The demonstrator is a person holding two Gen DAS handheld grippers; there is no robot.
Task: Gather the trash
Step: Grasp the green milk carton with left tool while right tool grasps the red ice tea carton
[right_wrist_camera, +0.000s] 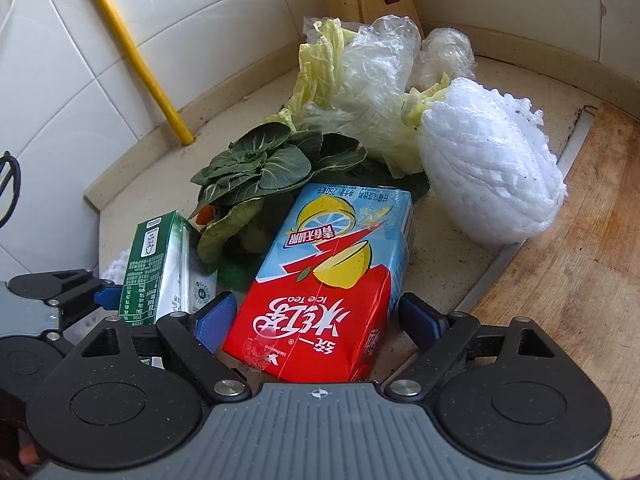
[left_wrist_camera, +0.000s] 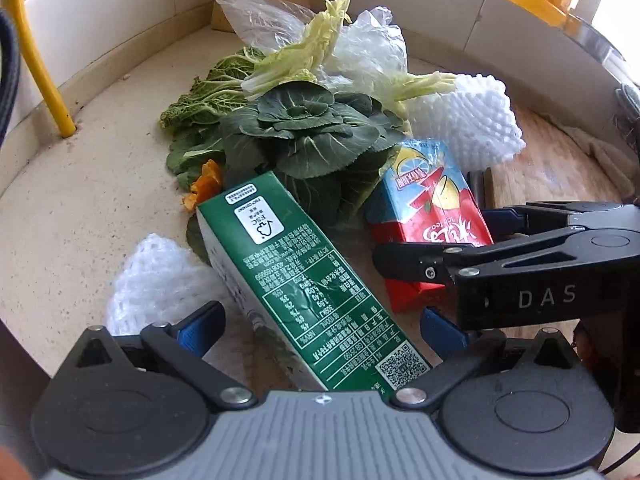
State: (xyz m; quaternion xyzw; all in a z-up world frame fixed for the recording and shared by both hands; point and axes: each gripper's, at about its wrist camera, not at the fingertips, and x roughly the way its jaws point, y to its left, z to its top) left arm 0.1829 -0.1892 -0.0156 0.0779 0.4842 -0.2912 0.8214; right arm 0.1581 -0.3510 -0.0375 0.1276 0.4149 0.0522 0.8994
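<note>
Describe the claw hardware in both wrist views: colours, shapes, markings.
Both match: a grey ribbed housing with a small crosshair mark, two round black pivot discs, black link arms with silver pins, and blue pads on the fingers. The left claw and right claw look identical. The right one, seen side-on in the left view, carries white "DAS" lettering. No sleeves show.

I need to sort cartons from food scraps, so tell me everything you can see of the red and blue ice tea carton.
The ice tea carton is a small rectangular paper drink box, red at one end, light blue at the other, printed with yellow lemons and "Ice Tea". It lies flat on the pale countertop, slightly creased, between the blue pads of the open right tongs. Its blue end butts against dark green leaves; a green carton lies beside it.
</note>
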